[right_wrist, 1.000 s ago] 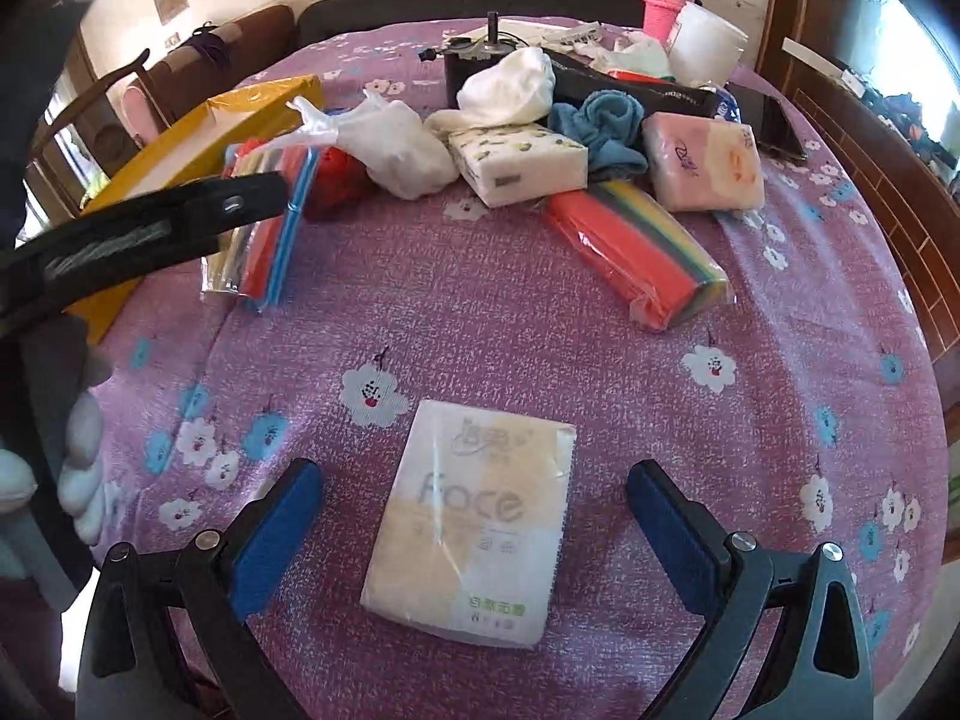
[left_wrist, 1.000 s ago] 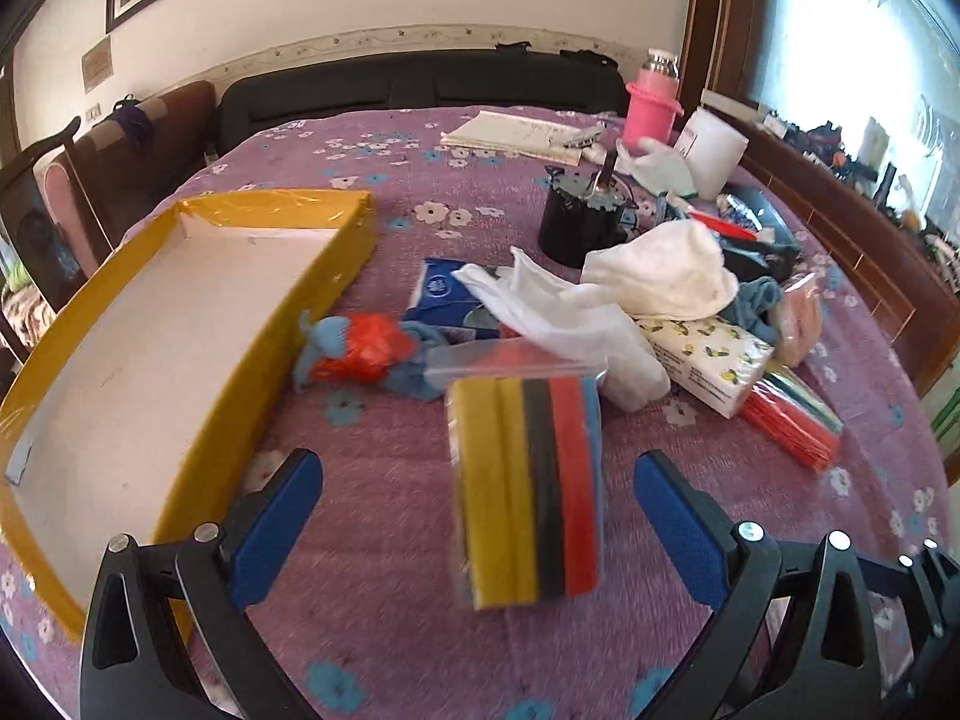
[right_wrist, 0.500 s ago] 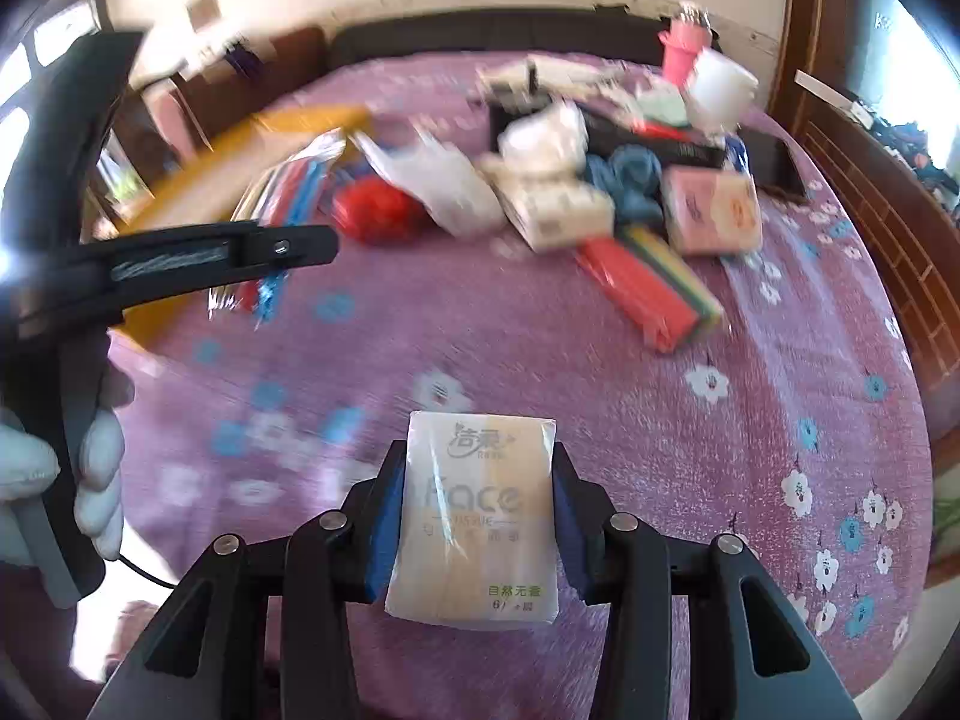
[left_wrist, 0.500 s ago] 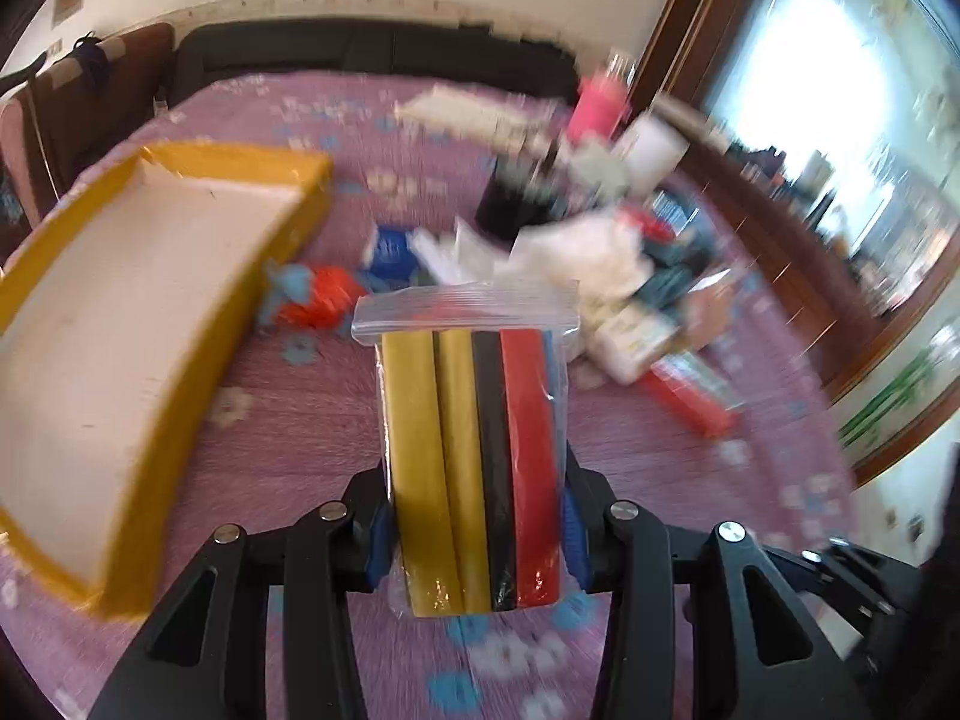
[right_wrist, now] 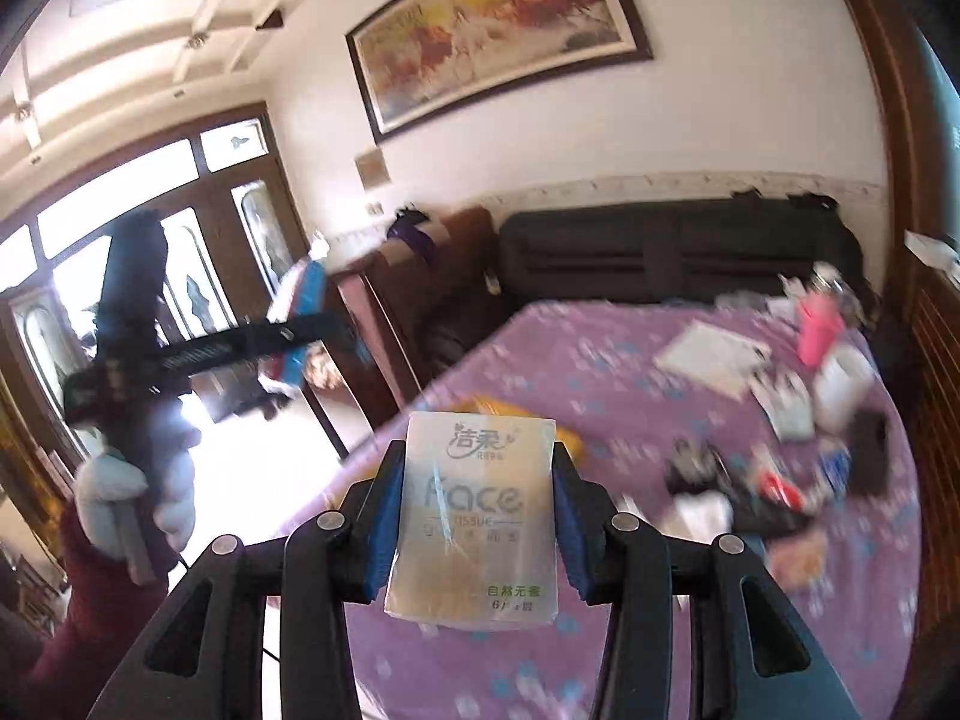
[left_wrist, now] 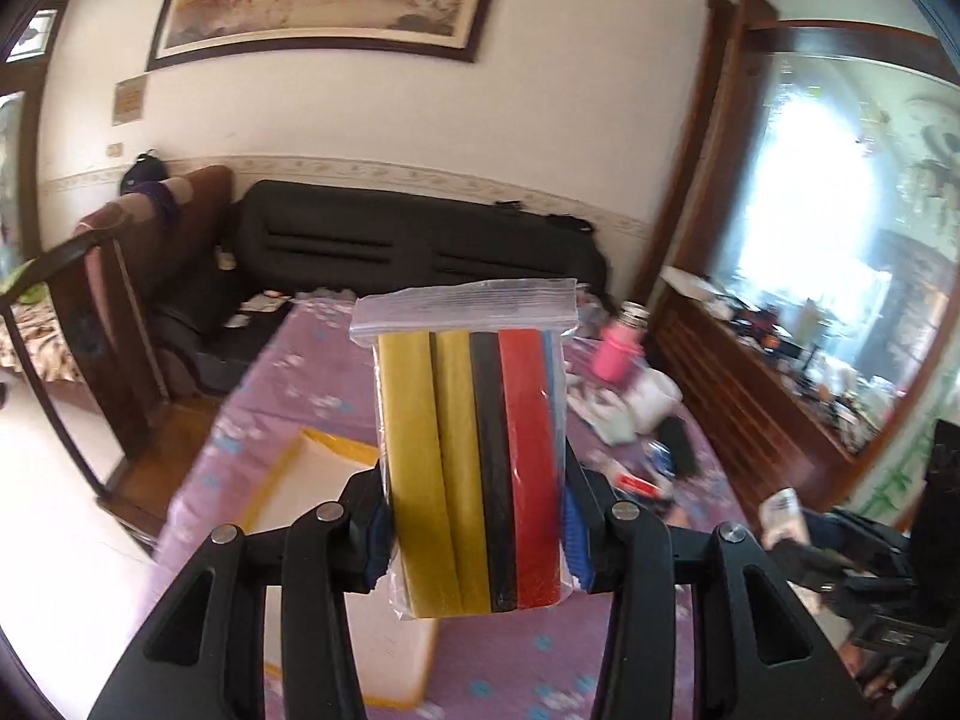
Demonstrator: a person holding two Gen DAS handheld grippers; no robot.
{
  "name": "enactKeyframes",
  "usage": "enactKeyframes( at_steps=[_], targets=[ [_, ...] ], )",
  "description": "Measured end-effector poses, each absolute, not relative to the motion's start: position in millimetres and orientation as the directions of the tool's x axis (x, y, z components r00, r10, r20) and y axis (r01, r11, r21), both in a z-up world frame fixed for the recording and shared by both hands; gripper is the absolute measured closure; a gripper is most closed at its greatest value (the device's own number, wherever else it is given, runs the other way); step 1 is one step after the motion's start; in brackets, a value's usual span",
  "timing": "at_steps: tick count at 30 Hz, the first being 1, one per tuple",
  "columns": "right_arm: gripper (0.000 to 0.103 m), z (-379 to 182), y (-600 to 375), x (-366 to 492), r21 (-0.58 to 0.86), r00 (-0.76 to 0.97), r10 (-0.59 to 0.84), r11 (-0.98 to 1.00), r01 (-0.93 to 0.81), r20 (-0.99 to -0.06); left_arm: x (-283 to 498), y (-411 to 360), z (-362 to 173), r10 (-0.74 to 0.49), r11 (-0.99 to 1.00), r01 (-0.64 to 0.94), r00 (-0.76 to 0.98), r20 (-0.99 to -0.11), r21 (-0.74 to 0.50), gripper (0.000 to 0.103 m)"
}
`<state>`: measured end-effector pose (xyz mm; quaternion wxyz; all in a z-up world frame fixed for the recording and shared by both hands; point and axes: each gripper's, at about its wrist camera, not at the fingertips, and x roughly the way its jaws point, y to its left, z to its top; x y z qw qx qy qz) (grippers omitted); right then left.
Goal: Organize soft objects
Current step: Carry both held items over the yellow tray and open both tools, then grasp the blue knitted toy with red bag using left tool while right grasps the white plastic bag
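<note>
My left gripper (left_wrist: 474,531) is shut on a clear zip bag of coloured cloths (left_wrist: 474,450), yellow, black, red and blue, held upright high above the table. The yellow tray (left_wrist: 318,480) with a white floor lies below it at the left. My right gripper (right_wrist: 477,528) is shut on a pack of Face tissues (right_wrist: 477,516), also lifted above the table. The left gripper (right_wrist: 240,348) with its bag shows raised at the left in the right wrist view. A corner of the yellow tray (right_wrist: 480,405) peeks behind the tissue pack.
The purple flowered tablecloth (right_wrist: 600,360) carries a blurred pile of soft items and clutter at the right (right_wrist: 750,492), a pink bottle (left_wrist: 615,354) and a white notebook (right_wrist: 711,354). A black sofa (left_wrist: 414,240) and wooden chairs (left_wrist: 102,324) stand beyond the table.
Both grippers closed on their items, the left on the cloth bag and the right on the tissue pack, then rose well above the table, with both views tilting up toward the far wall.
</note>
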<state>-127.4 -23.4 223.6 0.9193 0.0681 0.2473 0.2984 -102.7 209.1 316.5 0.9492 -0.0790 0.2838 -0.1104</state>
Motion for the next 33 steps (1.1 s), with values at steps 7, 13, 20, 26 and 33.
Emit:
enactKeyframes(
  at_steps=[7, 13, 20, 26, 33],
  targets=[
    [0.054, 167, 34, -19, 0.368, 0.588, 0.605, 0.795, -0.482, -0.536, 0, 245, 247, -0.209, 0.964, 0.052, 0.754, -0.622, -0.261, 0.06],
    [0.054, 76, 79, 65, 0.348, 0.508, 0.525, 0.845, -0.406, -0.683, 70, 250, 127, -0.277, 0.933, -0.005, 0.631, -0.725, -0.361, 0.06],
    [0.052, 19, 103, 116, 0.279, 0.49, 0.438, 0.888, -0.366, -0.754, 108, 245, 54, -0.326, 0.91, -0.028, 0.572, -0.753, -0.415, 0.058],
    [0.03, -4, 112, 140, 0.244, 0.495, 0.393, 0.908, -0.341, -0.774, 108, 263, 37, -0.309, 0.904, -0.065, 0.583, -0.751, -0.422, 0.036],
    [0.025, 25, 67, 104, 0.261, 0.56, 0.412, 0.907, -0.331, -0.719, 66, 302, 17, -0.145, 0.916, -0.231, 0.574, -0.806, -0.329, 0.027]
  ],
)
